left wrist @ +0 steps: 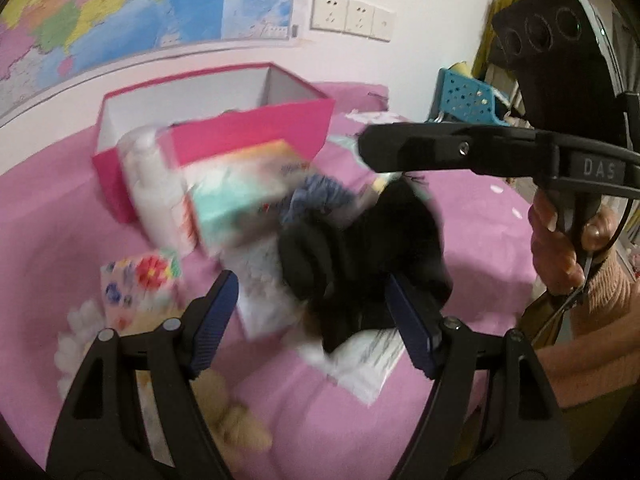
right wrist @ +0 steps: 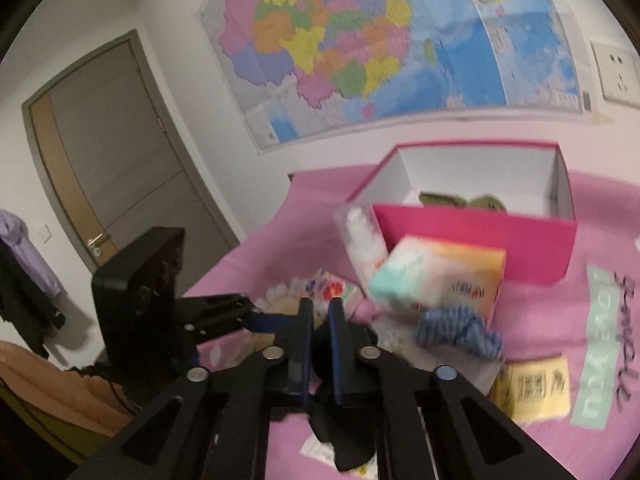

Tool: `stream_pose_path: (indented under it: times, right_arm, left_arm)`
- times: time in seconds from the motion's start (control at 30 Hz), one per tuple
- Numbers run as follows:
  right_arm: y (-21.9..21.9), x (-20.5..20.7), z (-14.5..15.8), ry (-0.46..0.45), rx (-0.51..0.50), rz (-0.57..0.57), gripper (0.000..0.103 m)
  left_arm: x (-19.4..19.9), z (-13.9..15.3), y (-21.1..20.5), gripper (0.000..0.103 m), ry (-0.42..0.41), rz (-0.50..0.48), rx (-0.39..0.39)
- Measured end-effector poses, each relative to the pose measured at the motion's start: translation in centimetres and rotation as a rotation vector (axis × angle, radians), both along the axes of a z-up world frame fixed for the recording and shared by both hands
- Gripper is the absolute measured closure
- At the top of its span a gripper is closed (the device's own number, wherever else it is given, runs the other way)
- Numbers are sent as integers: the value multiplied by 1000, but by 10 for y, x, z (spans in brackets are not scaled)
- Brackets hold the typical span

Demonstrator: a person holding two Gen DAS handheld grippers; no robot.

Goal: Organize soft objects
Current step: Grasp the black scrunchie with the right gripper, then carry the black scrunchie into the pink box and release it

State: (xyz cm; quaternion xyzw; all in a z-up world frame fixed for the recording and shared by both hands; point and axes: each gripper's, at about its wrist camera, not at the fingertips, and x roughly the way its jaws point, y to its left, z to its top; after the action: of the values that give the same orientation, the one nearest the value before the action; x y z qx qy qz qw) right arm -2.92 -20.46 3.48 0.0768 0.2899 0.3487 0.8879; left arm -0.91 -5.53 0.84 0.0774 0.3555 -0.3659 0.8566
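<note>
The right gripper (right wrist: 320, 320), pinching a limp black fabric item (left wrist: 360, 264), seems mid-transfer and next needs carrying over the open pink cardboard box (right wrist: 472, 240), while the left gripper (left wrist: 312, 312) waits spread.

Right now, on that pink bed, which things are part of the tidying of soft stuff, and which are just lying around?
Part of the job:
- black cloth, clamped in the right gripper
- blue striped cloth
- pink box
- left gripper, jaws open

Lying about:
- white bottle
- tissue pack
- yellow packet
- wall map
</note>
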Motion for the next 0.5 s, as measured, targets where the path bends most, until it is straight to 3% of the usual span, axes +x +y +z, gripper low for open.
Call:
stream_pose_path:
  times: [0.13,0.23,0.27,0.3,0.37,0.5]
  right_arm:
    - [0,15,9,-18,-39,-13,98]
    - [-8,20,-1,19,-126,-60,93]
    - [-12,19,-8,37,-144,-60,80]
    - [-15,15,-14,57,-157,-54,57]
    - [-13,9,-27,79,-200,-64,39]
    - [0,17,-57,176,-226,-2,39]
  left_arm:
    - [27,0,-11,47,27,3,-16]
    - [36,-11,-14,47,40,26,37]
    - [35,-14,-11,47,51,21,38]
    - [33,-17,-7,47,57,19,37]
    - [27,-21,1,46,61,17,37]
    - [23,-24,14,37,74,24,33]
